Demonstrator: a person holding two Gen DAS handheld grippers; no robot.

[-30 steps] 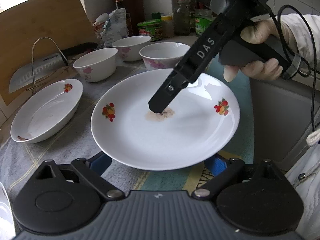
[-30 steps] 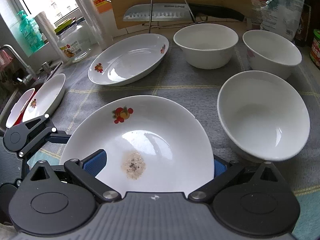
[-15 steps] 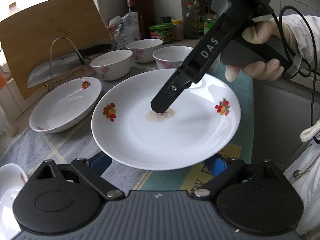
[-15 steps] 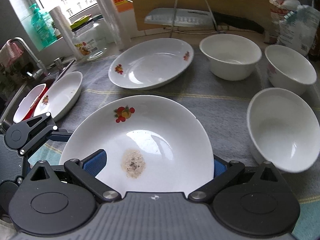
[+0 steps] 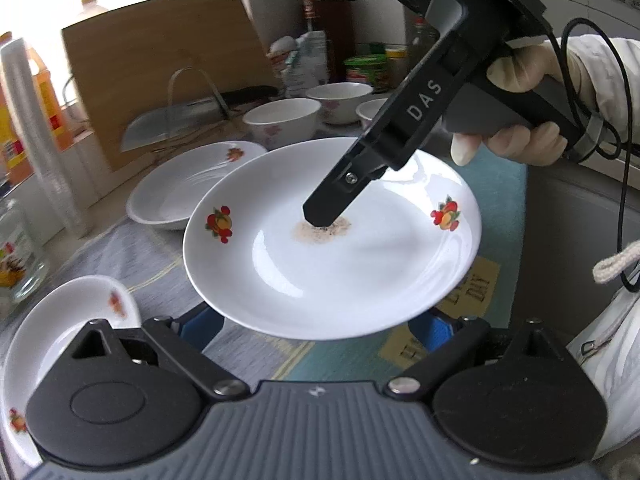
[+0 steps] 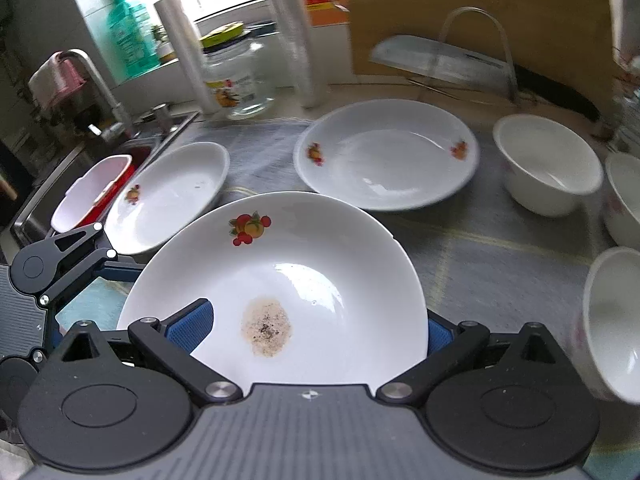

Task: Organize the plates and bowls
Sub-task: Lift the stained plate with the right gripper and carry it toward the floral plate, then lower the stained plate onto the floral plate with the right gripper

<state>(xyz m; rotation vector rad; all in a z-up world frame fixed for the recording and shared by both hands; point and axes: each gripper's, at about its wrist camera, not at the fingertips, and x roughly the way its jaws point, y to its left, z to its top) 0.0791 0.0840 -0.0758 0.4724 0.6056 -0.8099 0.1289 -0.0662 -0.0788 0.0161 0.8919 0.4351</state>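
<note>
The fruit-print plate (image 6: 320, 248) hangs clear of the grey cloth (image 6: 472, 248), just in front of the oval dish (image 6: 384, 156). The right gripper (image 6: 312, 330) is clamped on it, one finger (image 5: 332, 208) on the brown stain (image 6: 266, 328) and the other under the rim. The left gripper (image 5: 316, 326) has its jaws spread wide beneath the plate (both blue pads tucked under, so I cannot tell whether they press). Left of the oval dish lies a smaller dish (image 6: 168, 196); right of it stand bowls (image 6: 548, 164).
</note>
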